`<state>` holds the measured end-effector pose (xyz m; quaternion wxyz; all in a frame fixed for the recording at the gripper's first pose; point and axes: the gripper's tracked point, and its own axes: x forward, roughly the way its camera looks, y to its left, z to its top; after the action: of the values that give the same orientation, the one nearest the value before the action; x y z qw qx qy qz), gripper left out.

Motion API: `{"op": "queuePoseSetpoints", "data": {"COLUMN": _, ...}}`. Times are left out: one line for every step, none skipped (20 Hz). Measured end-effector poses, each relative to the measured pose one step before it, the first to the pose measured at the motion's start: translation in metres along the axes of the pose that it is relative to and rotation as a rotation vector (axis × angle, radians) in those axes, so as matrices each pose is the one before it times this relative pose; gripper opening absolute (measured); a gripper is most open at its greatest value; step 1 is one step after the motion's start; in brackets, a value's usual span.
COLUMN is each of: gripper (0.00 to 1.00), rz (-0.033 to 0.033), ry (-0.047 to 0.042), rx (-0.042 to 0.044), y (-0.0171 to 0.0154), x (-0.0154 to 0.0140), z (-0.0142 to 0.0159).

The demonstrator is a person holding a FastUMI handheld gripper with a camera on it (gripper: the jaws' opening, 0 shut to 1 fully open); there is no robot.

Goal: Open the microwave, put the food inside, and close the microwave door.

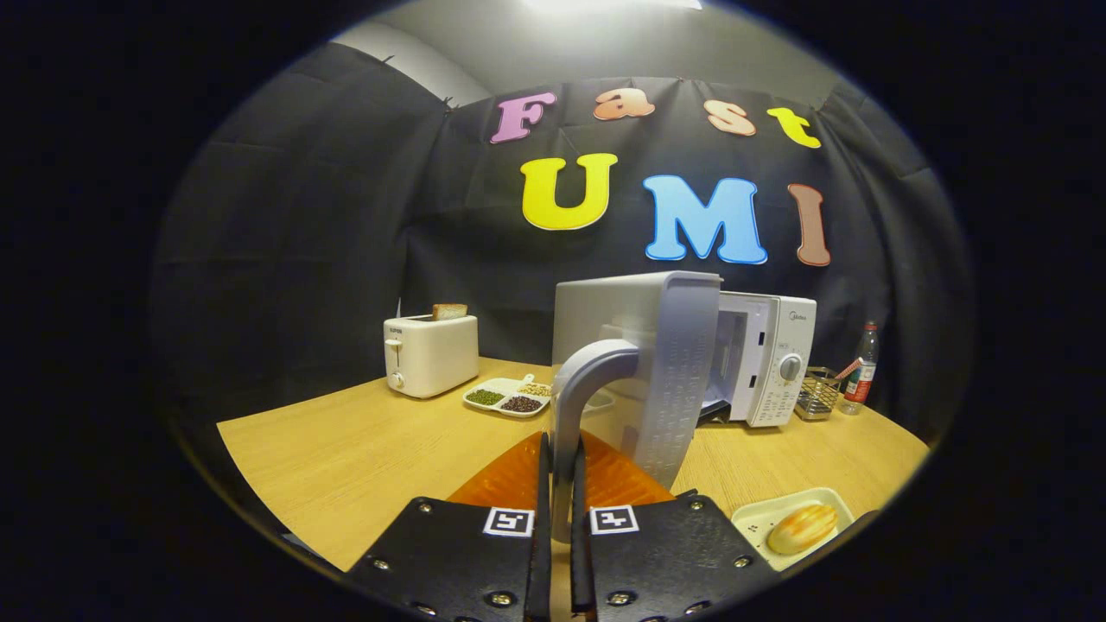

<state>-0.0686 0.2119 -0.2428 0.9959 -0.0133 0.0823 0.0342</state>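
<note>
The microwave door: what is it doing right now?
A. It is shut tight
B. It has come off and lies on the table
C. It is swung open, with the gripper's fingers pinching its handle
C: the microwave door stands swung out from the microwave, and the gripper has both fingers closed on the door handle.

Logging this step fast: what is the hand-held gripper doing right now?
Hand-held gripper: closed on the door handle, both fingers pressing it; the microwave door is swung open.
</note>
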Motion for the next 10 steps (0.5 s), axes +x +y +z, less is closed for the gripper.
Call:
{"op": "queuePoseSetpoints", "data": {"gripper": 0.1, "rz": -0.01611, "ry": 0.00518, "rx": 0.00164, "y": 0.00813, "x": 0.00014, "z": 0.00024}}
{"op": "queuePoseSetpoints", "data": {"gripper": 0.1, "rz": -0.00883, "ry": 0.00226, "rx": -0.00484, "y": 0.0095, "x": -0.00182, "z": 0.00115}}
{"op": "queuePoseSetpoints", "data": {"gripper": 0.1, "rz": -0.00898, "ry": 0.00094, "rx": -0.0143, "y": 0.00874, "x": -0.00133, "z": -0.00009}}
{"op": "queuePoseSetpoints", "data": {"gripper": 0.1, "rz": -0.00136, "ry": -0.00026, "rx": -0.01034, "y": 0.00611, "x": -0.00514, "z": -0.00056}}
{"op": "queuePoseSetpoints", "data": {"gripper": 0.1, "rz": 0.02585, "ry": -0.00995, "rx": 0.00114, "y": 0.01128, "x": -0.00765, "z": -0.00157}}
{"op": "queuePoseSetpoints", "data": {"gripper": 0.1, "rz": 0.0396, "ry": -0.01437, "rx": -0.01063, "y": 0.01139, "x": -0.00631, "z": 0.00049}}
{"op": "queuePoseSetpoints", "data": {"gripper": 0.1, "rz": 0.03535, "ry": -0.01855, "rx": -0.02322, "y": 0.00904, "x": -0.00579, "z": 0.00169}}
{"op": "queuePoseSetpoints", "data": {"gripper": 0.11, "rz": 0.02527, "ry": -0.01787, "rx": -0.02127, "y": 0.00276, "x": -0.00529, "z": 0.00328}}
{"op": "queuePoseSetpoints", "data": {"gripper": 0.1, "rz": 0.02635, "ry": -0.02349, "rx": -0.00847, "y": 0.00039, "x": -0.00599, "z": 0.0033}}
{"op": "queuePoseSetpoints", "data": {"gripper": 0.11, "rz": 0.02303, "ry": -0.02434, "rx": -0.00276, "y": -0.00118, "x": -0.00627, "z": 0.00536}}
